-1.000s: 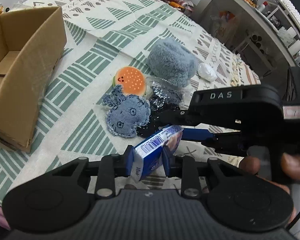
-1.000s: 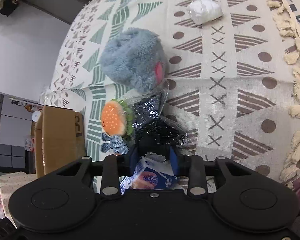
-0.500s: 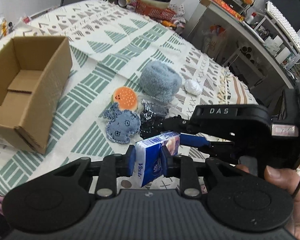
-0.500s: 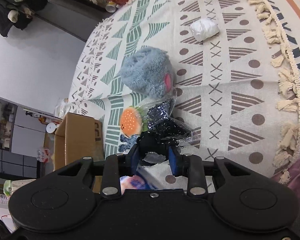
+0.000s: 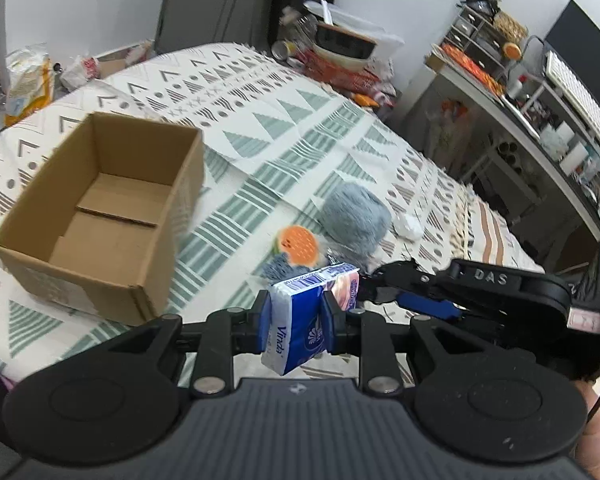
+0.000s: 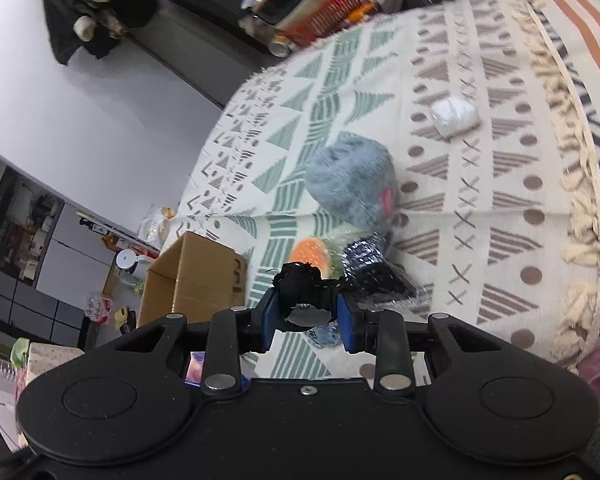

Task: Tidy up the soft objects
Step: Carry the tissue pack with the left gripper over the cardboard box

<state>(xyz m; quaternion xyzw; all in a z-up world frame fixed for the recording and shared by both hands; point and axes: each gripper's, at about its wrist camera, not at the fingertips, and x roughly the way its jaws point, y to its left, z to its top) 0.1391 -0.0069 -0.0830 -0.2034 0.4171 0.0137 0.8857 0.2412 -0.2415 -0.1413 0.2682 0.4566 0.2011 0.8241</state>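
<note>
Left wrist view, change: you have lifted your left gripper (image 5: 296, 312) since a second ago; the cardboard box (image 5: 100, 216) now shows its whole bare inside at centre left, and the toys have shrunk toward mid-frame.
Left wrist view, grip: its jaws are clamped on the blue tissue pack (image 5: 300, 320), held tilted above the patterned cloth (image 5: 260, 120).
Left wrist view, other arm: your right gripper (image 5: 384, 280) reaches in from the right, its tip just beside the pack.
Left wrist view, pile: orange burger toy (image 5: 298, 245) and grey plush (image 5: 354, 220) lie right of the box, well apart from it.
Right wrist view, change: the black bundle (image 6: 302, 286) has come up off the cloth.
Right wrist view, grip: your right gripper (image 6: 308, 314) is squeezed onto that bundle at lower centre.
Right wrist view, surroundings: grey plush (image 6: 352, 184) mid-frame, white wad (image 6: 455, 115) upper right, box (image 6: 192, 280) at left.
</note>
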